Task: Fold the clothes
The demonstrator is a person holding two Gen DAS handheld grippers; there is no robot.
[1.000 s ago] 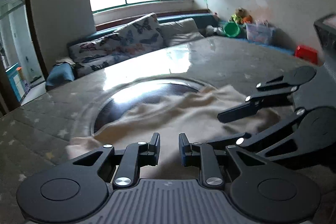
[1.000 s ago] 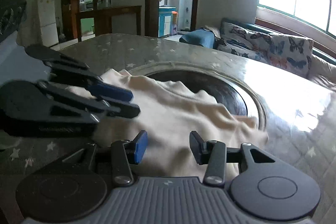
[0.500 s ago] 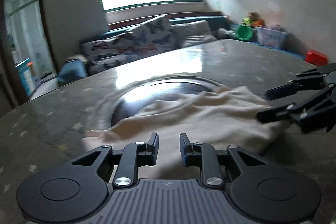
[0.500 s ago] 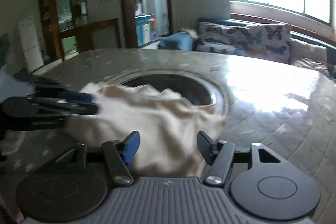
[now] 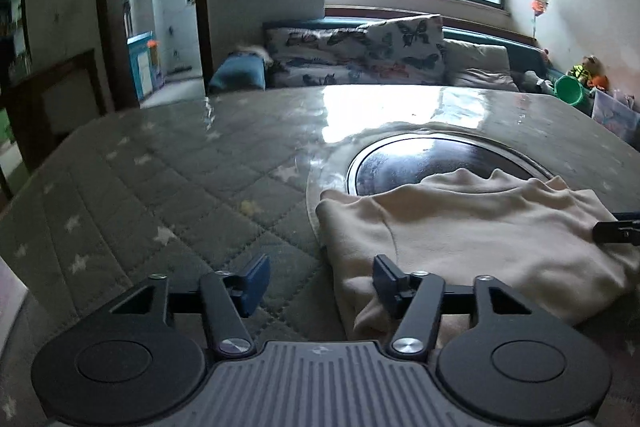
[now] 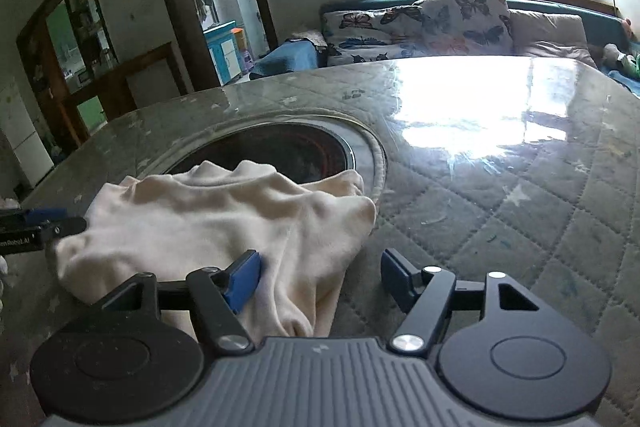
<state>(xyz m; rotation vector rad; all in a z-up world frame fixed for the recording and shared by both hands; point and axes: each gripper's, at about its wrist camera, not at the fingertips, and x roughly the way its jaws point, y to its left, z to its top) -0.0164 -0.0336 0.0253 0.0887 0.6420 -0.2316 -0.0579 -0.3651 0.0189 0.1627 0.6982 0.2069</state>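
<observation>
Both grippers, left (image 5: 318, 281) and right (image 6: 320, 277), have spread wide and swung apart beside the cream garment (image 5: 472, 231), bunched and roughly doubled on the table (image 5: 168, 187); flattening likely next.

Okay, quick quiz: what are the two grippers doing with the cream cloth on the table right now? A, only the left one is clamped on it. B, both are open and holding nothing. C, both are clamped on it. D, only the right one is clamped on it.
B: the left gripper and the right gripper both have jaws spread wide, and the cream fleece garment lies loose on the quilted table cover.
</observation>
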